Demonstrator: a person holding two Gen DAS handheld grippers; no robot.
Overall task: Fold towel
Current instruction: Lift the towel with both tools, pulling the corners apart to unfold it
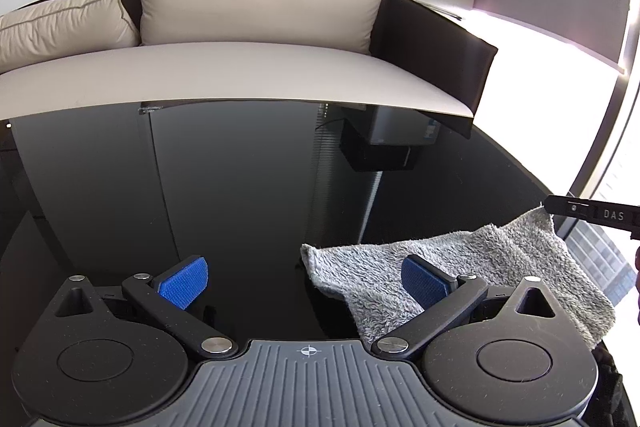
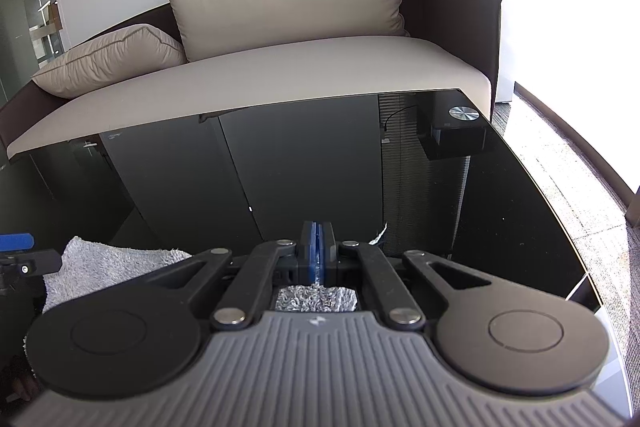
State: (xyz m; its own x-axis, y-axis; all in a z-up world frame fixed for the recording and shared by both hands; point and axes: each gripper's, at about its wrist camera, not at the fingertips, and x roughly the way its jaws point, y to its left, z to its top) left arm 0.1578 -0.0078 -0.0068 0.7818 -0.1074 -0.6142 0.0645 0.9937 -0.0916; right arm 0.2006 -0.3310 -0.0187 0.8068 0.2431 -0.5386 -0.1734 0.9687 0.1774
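While a grey towel (image 1: 460, 267) corner is pinched by the right tongs (image 2: 317, 247) and the left tongs (image 1: 304, 279) are held spread, slippage is risked on the glossy counter (image 1: 240, 187).

Left gripper (image 1: 307, 277) agape; right gripper (image 2: 317, 241) seemingly clamped.

Towel (image 1: 472, 267): grey, fluffy pile. Bench (image 1: 240, 187): glossy black, mirrors room. Left gripper (image 1: 304, 279) & right gripper (image 2: 317, 247): black arms w/ blue ribbed pads, grey ridged body. Sofa (image 1: 240, 67): beige cushions, dark brown frame.
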